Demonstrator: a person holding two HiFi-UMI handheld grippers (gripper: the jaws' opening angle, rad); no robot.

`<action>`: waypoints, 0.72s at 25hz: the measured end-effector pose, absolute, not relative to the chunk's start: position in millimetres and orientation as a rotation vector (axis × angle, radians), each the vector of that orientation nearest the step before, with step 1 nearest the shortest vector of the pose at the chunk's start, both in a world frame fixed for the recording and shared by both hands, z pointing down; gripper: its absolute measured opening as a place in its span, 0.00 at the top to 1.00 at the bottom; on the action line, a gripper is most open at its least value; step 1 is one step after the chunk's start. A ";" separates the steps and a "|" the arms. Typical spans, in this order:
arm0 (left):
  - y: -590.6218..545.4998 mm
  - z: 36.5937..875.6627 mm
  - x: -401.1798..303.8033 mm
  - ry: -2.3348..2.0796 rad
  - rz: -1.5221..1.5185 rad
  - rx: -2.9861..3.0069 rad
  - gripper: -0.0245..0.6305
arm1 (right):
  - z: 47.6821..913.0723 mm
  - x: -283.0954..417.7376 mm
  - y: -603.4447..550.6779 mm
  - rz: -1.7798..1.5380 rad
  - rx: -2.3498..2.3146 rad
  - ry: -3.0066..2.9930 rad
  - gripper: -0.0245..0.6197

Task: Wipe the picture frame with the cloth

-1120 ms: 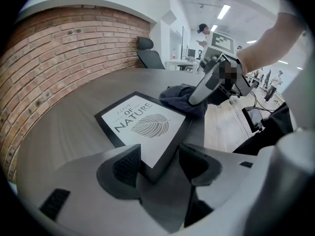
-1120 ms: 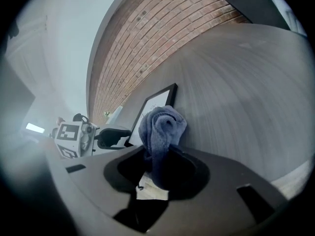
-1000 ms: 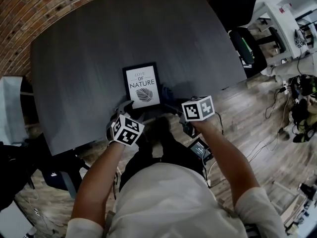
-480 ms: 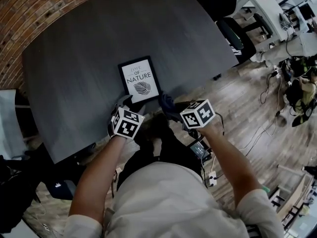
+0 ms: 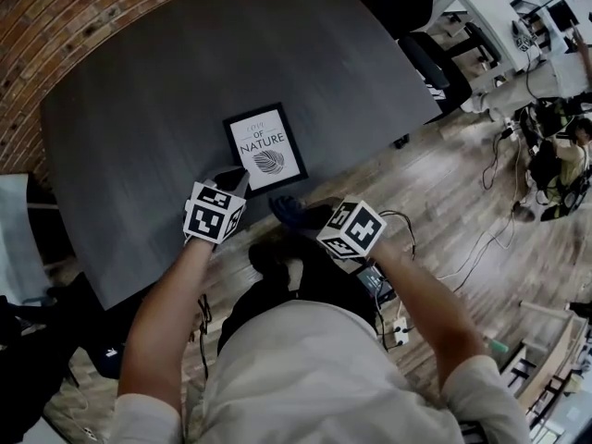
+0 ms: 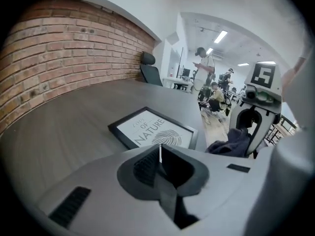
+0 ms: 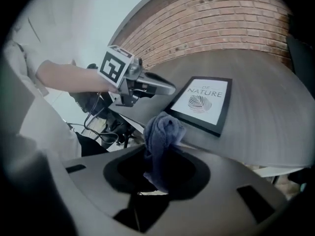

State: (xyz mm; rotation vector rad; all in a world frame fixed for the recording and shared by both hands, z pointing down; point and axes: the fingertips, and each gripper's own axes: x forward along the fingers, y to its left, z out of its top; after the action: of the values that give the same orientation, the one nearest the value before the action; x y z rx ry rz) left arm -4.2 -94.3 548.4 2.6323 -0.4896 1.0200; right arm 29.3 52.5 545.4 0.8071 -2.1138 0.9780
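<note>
The black picture frame (image 5: 265, 149) with a leaf print lies flat on the dark table (image 5: 139, 109), close to its near edge. My left gripper (image 5: 236, 181) hovers at the frame's near left corner. Its jaws are closing and stand together in the left gripper view (image 6: 160, 154), with nothing between them. My right gripper (image 5: 310, 218) is shut on a dark blue cloth (image 5: 294, 213), just off the table's near edge below the frame. In the right gripper view the cloth (image 7: 162, 132) bunches up from the jaws, with the frame (image 7: 202, 102) beyond it.
A brick wall (image 5: 55, 7) runs behind the table. A black office chair (image 5: 435, 58) and white desks (image 5: 490, 7) stand at the right. Cables (image 5: 481, 248) trail over the wooden floor. People (image 6: 204, 70) stand far off in the room.
The right gripper has carried the cloth left and back, from beside the frame to just off the table's near edge, and has rolled. The left gripper has moved forward to the frame's near left corner.
</note>
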 end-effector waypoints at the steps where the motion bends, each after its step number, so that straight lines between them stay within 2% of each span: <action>1: -97.7 548.3 -2.7 -0.481 1.024 2.640 0.93 | 546.8 21.1 49.4 0.960 0.785 -2.114 0.78; 9: -86.8 565.5 15.7 -0.276 1.164 2.747 0.95 | 565.0 -23.5 27.8 0.900 0.681 -2.086 0.78; 18: -68.7 583.6 20.5 -0.164 1.181 2.717 0.95 | 574.0 9.5 8.5 1.046 0.911 -2.018 0.78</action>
State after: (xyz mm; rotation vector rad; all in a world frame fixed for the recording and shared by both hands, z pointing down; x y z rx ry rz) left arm 20.5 -68.7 583.6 2.7170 -0.1644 1.1807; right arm 9.5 8.5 574.0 0.9109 -2.0181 1.0459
